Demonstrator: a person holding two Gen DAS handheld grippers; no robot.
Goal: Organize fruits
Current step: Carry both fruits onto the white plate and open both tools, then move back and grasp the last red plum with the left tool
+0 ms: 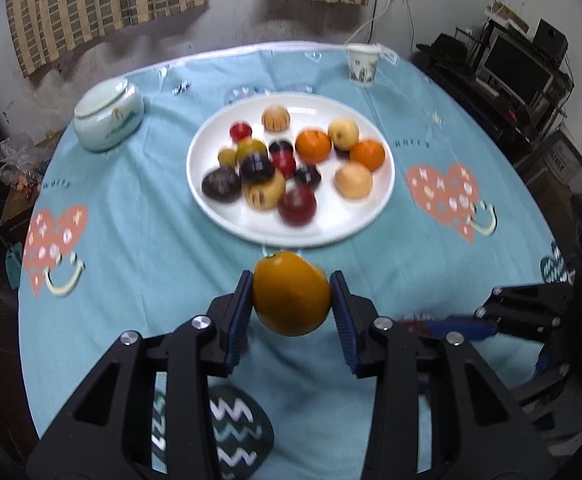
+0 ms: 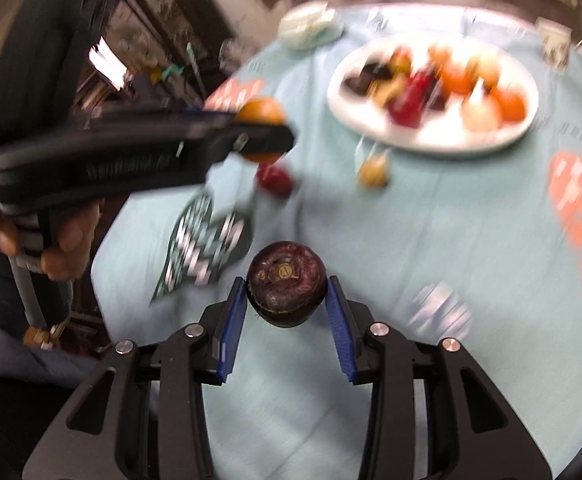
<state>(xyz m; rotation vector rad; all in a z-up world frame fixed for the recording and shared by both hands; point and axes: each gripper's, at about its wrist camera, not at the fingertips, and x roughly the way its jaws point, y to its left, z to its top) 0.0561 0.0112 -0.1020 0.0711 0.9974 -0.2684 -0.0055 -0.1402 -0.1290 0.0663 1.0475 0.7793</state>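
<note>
My left gripper (image 1: 291, 298) is shut on an orange fruit (image 1: 291, 294), held above the blue tablecloth just short of the white plate (image 1: 219, 208). The plate holds several fruits: oranges, dark purple ones, red ones and pale yellow ones. My right gripper (image 2: 287, 300) is shut on a dark purple fruit (image 2: 286, 282), also held over the cloth. In the right wrist view the left gripper (image 2: 263, 136) shows at the left with the orange fruit (image 2: 261, 112). A red fruit (image 2: 274, 178) and a small yellow fruit (image 2: 373, 172) lie on the cloth near the plate (image 2: 371, 128).
A round table carries the blue tablecloth (image 1: 139, 240) with heart prints. A pale ceramic jar (image 1: 109, 118) stands at the back left and a paper cup (image 1: 363, 64) at the back. A dark zigzag patch (image 1: 235, 428) lies near the front edge. A person's hand (image 2: 63, 240) holds the left gripper's handle.
</note>
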